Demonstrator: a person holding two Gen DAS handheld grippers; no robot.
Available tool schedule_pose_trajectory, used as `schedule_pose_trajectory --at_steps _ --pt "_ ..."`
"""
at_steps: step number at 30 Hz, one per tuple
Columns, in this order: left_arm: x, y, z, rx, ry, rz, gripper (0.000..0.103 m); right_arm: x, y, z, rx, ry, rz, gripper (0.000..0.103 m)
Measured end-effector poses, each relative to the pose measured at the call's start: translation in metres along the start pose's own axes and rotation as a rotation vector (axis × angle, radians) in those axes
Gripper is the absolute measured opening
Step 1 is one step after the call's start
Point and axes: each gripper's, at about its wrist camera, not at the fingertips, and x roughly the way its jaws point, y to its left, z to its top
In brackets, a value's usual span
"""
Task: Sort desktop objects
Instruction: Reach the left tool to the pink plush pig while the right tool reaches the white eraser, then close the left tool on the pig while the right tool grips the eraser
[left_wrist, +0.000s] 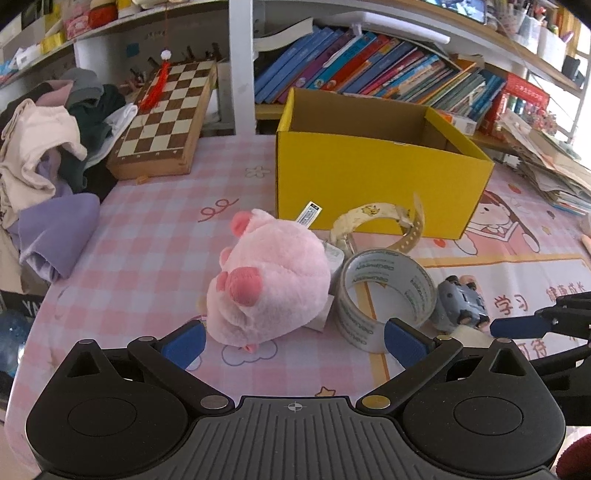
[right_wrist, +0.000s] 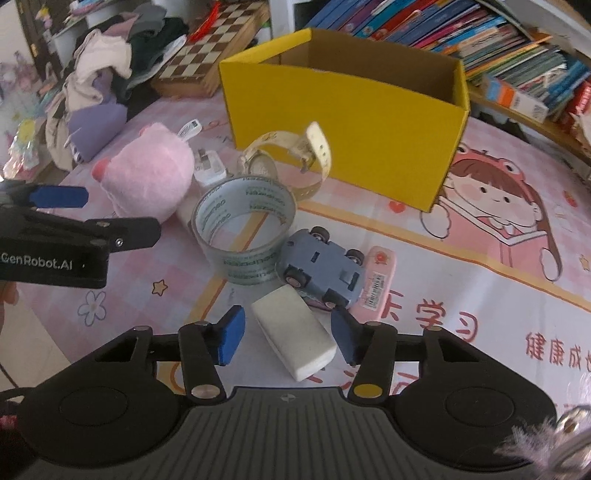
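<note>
Pink plush pig (left_wrist: 269, 280) is flopped over on the checked cloth, tape roll (right_wrist: 245, 229) standing on edge right beside it. Blue toy car (right_wrist: 319, 267) is belly-up, white eraser (right_wrist: 295, 338) just in front. Cream watch (right_wrist: 291, 158) sits by the open yellow box (right_wrist: 343, 122).

A: Room round the eraser (right_wrist: 293, 334)?
B: Bare mat (right_wrist: 461, 258) on its right; toy car (right_wrist: 319, 267) & tape roll (right_wrist: 243, 229) crowd just behind it.
A: Path to yellow box (right_wrist: 343, 136)?
B: Watch (right_wrist: 288, 162) stands in front; top's open
</note>
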Motion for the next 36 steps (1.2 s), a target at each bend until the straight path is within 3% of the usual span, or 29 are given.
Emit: schedule_pose_trajectory --at_steps 9,26,29,36 --pt "0.006 -0.002 0.004 -0.027 0.002 0.033 0.103 0.011 -0.009 0.004 -0.036 0.053 0.051 0.041" --pt "0.026 0.006 0.012 0.006 -0.010 0.100 0.094 0.016 -0.016 -0.001 -0.009 0.080 0.068 0.040" --pt "0.031 0.009 0.011 0.006 0.004 0.090 0.084 0.016 -0.015 -0.002 -0.003 0.081 0.065 0.040" --pt "0.022 0.016 0.006 0.001 -0.054 0.064 0.060 0.013 -0.014 -0.004 0.016 0.071 0.052 0.031"
